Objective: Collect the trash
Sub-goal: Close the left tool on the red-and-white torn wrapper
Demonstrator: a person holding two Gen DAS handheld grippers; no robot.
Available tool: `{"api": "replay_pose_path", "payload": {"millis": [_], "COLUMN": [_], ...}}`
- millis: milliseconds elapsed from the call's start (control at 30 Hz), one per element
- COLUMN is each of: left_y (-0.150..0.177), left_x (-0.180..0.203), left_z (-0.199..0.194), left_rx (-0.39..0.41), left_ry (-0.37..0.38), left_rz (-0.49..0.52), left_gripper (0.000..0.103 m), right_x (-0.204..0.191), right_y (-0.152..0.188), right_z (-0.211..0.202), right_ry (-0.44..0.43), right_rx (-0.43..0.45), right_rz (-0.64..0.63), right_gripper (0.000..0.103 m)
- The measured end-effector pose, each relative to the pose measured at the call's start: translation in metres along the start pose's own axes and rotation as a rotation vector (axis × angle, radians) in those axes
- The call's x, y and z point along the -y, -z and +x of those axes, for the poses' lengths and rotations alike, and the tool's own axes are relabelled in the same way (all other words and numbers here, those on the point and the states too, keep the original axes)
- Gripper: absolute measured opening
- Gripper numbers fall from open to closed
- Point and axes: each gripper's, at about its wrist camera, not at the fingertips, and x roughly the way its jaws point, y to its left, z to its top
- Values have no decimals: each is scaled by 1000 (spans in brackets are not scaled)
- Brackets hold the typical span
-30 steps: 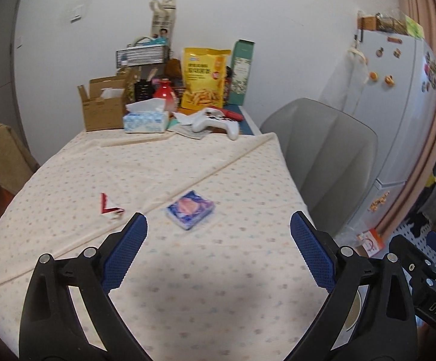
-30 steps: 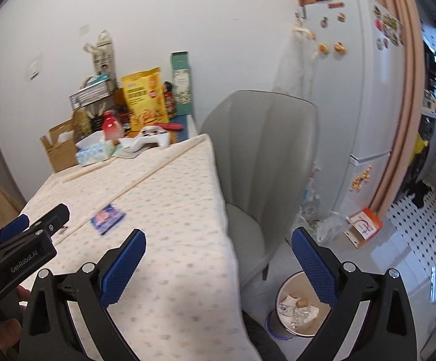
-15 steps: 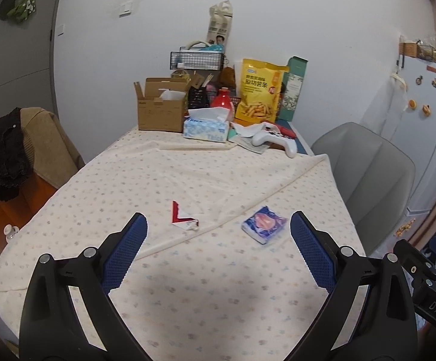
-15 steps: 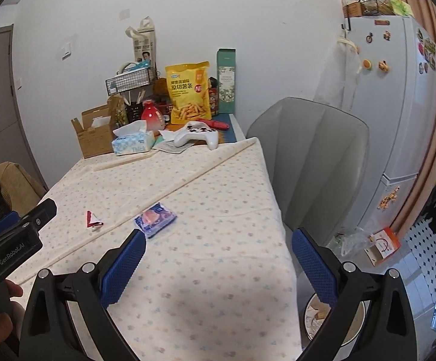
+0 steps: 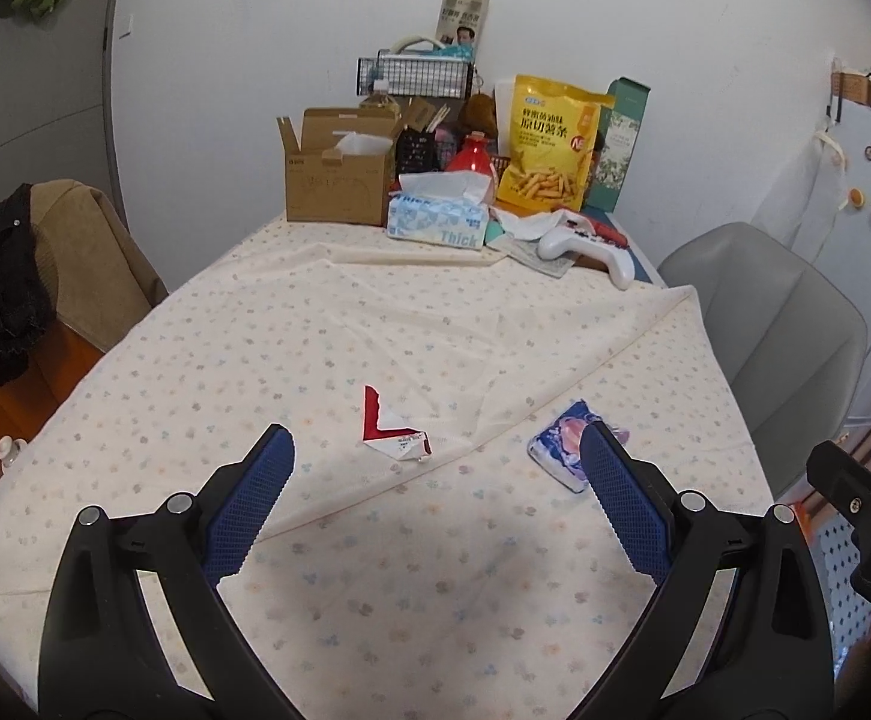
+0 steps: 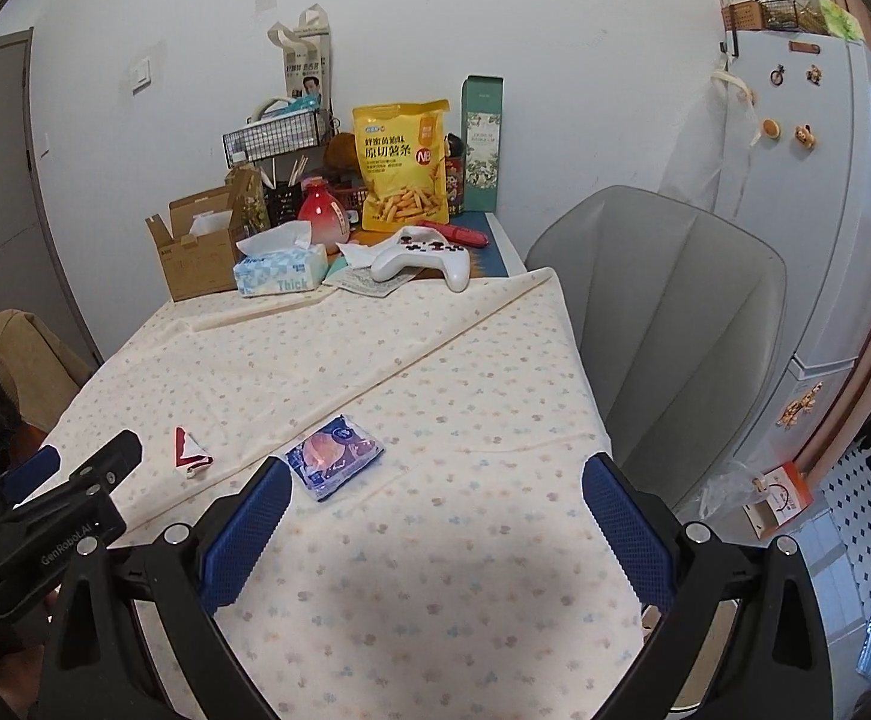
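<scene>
Wide surface [image 5: 339, 324] under a cream dotted cloth, far edge at 12 o'clock crowded, near half mostly bare cloth. Grey chair [image 6: 675, 324] pushed against the surface's edge at 3 o'clock, white fridge [image 6: 825, 210] behind it. Brown-draped chair [image 5: 81, 258] off the edge at 9 o'clock. Along the far edge, an open cardboard box [image 5: 333, 180], yellow snack bag [image 5: 549, 150], tissue box [image 5: 438, 219] and white game controller [image 5: 585, 246].

Left tongs [image 5: 435, 516] spread wide, holding nothing, above the near cloth; right tongs [image 6: 435, 534] likewise spread wide and holding nothing, near the surface's 3 o'clock edge.

Blue-and-pink wrapper packet [image 5: 561, 444] flat on the cloth at 2 o'clock from the left tongs, partly hidden behind their right blue pad; in the right wrist view, same packet [image 6: 333, 456] just beyond the left pad at 11 o'clock. Torn red-and-white paper scrap [image 5: 390, 426] at 12 o'clock ahead of the left tongs, between the pads' line, apart from the packet; seen at 10 o'clock from the right tongs [image 6: 190, 450]. Raised fold in the cloth running diagonally between scrap and packet toward the far right corner.
</scene>
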Motion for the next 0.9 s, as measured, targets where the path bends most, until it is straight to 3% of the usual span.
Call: {"api": "replay_pose_path", "payload": {"millis": [267, 700, 900], "left_y": [2, 25, 25], "left_x": [5, -2, -12], "left_z": [49, 117, 119], "left_rx": [-67, -195, -178], "left_ry": [-20, -27, -48], "left_rz": [0, -26, -48], "left_gripper": [93, 68, 63], "right_x": [-2, -13, -19], "right_y": [-1, 9, 10], "right_z": [51, 119, 130], "right_ry": [-6, -2, -4], "right_rx": [-74, -183, -197], "right_rz": [-8, -8, -6], "right_gripper": [95, 94, 94]}}
